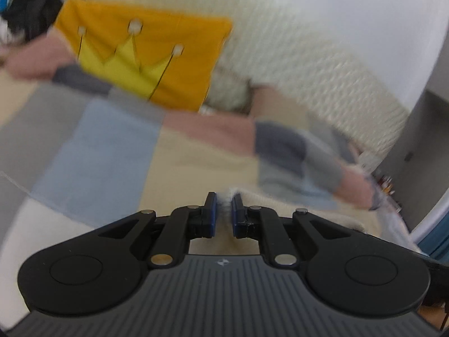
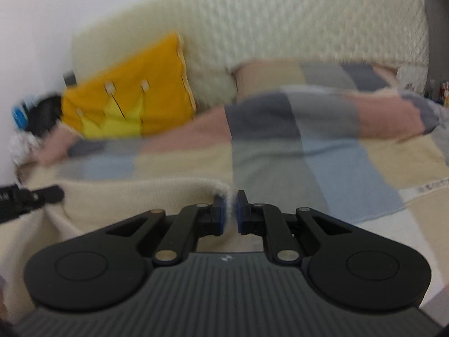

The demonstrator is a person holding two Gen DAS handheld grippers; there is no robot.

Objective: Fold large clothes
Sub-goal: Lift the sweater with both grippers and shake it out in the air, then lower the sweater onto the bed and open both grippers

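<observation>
My left gripper (image 1: 223, 210) sits low in the centre of its frame, its blue-padded jaws pinched on the fuzzy cream edge of the garment (image 1: 202, 157), a large knitted patchwork piece in blocks of cream, pale blue, grey and dusty pink. My right gripper (image 2: 230, 210) does the same at the bottom centre of its own view, clamped on the cream hem where it curls up between the pads. From both claws the garment spreads away across the middle of each frame, lying over a surface, with one long sleeve running toward the right and another toward the left. Behind it, at upper left, I see an orange cushion (image 1: 146, 56) bearing a yellow crown, propped against a cream quilted backrest (image 1: 294, 56). In the right view, the other gripper pokes in black at the left edge. Everything beyond the claws is blurred.
</observation>
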